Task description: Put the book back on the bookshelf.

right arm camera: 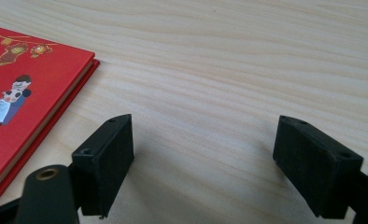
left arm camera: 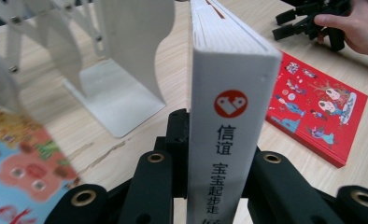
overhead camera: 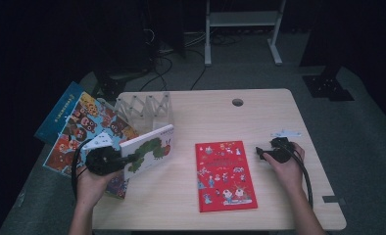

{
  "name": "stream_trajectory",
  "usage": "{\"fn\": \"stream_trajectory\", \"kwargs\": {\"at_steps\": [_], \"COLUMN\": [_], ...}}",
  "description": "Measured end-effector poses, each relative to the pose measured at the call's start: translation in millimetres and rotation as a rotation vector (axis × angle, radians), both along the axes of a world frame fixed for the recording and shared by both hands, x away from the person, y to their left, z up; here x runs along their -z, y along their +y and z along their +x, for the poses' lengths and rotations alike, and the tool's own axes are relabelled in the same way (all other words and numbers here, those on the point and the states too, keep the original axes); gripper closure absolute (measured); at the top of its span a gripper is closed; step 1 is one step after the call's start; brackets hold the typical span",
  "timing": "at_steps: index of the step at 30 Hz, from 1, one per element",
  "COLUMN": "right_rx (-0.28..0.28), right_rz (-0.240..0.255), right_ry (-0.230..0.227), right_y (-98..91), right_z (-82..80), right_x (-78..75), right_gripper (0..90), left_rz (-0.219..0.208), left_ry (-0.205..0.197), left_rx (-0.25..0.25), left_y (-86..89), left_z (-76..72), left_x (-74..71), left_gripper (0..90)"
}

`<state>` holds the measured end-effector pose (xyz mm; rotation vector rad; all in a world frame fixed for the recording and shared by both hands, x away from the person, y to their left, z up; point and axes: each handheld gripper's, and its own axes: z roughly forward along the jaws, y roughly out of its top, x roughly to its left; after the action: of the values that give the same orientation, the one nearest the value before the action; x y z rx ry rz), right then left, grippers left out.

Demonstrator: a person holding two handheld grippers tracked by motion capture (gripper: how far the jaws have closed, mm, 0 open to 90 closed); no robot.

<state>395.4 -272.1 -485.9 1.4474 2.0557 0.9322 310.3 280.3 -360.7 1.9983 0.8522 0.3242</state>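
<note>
Pale wood is carrying everything in the high view: the table [overhead camera: 205,205] is running wide, and the red book [overhead camera: 225,175] is lying flat near its middle, serving as your landmark. Left of the red book, you are holding the white caterpillar book [overhead camera: 149,149] in your left gripper [overhead camera: 116,159], its cover tilting up off the wood. Beyond that book, farther left and back from the red book, the white folding rack [overhead camera: 147,108] is standing upright, and a fan of colourful picture books [overhead camera: 78,128] is hanging over the table's left edge. Just right of the red book, your right gripper [overhead camera: 268,151] is resting low on the wood, pointing toward the book's right edge without touching it.

Looking along your left gripper [left arm camera: 219,172], the jaws are pinching the white book [left arm camera: 229,79] by its spine end, one pad on each cover, with the red book [left arm camera: 317,109] lying beyond on the right and the rack [left arm camera: 112,60] on the left.

Looking along your right gripper [right arm camera: 203,161], the jaws are standing spread wide over bare wood, nothing between them, with the red book [right arm camera: 28,84] lying just left of the left jaw.
</note>
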Motion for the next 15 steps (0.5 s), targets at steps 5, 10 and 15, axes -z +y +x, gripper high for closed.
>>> {"fn": "stream_trajectory", "kwargs": {"at_steps": [5,10,15], "right_rx": [0.001,0.001,0.002], "right_rz": [0.000,0.000,0.000], "right_ry": [0.000,0.002,0.002], "right_y": [-0.1,-0.2,-0.2], "right_z": [0.2,0.3,0.2], "right_x": [0.0,-0.1,-0.1], "right_gripper": [19.1,19.1,19.1], "left_rz": [0.003,0.000,0.001], "left_ry": [0.001,-0.002,-0.002], "left_rx": [-0.028,-0.051,-0.071], "left_y": [9.6,8.2,3.9], "left_z": [-2.9,2.8,9.5], "left_x": [-0.4,1.4,1.5], "left_gripper": [75.4,75.4,75.4]}}
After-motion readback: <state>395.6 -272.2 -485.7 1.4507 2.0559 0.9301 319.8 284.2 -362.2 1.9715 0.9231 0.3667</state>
